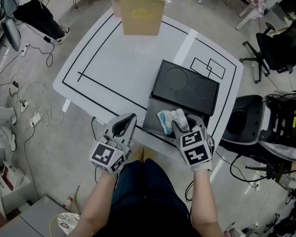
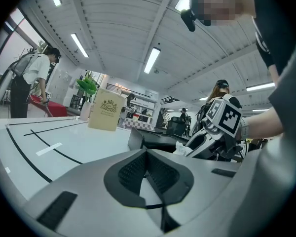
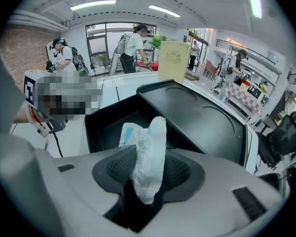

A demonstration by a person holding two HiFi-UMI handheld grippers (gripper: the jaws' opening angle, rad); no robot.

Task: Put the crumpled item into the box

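Your right gripper (image 1: 180, 126) jaws apart, crumpled wrapper (image 3: 148, 152) upright, loose between them, directly over black box (image 1: 152, 125); left gripper (image 1: 124, 127) jaws pressed together, empty.

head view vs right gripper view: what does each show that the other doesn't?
Head view only: the whole white table with its black lines, and floor cables. Right gripper view only: ceiling lights, people standing at the back, and the right claw seen from inside, jaws apart with the crumpled item between them. Both: that item, the open black box and the tan bag.
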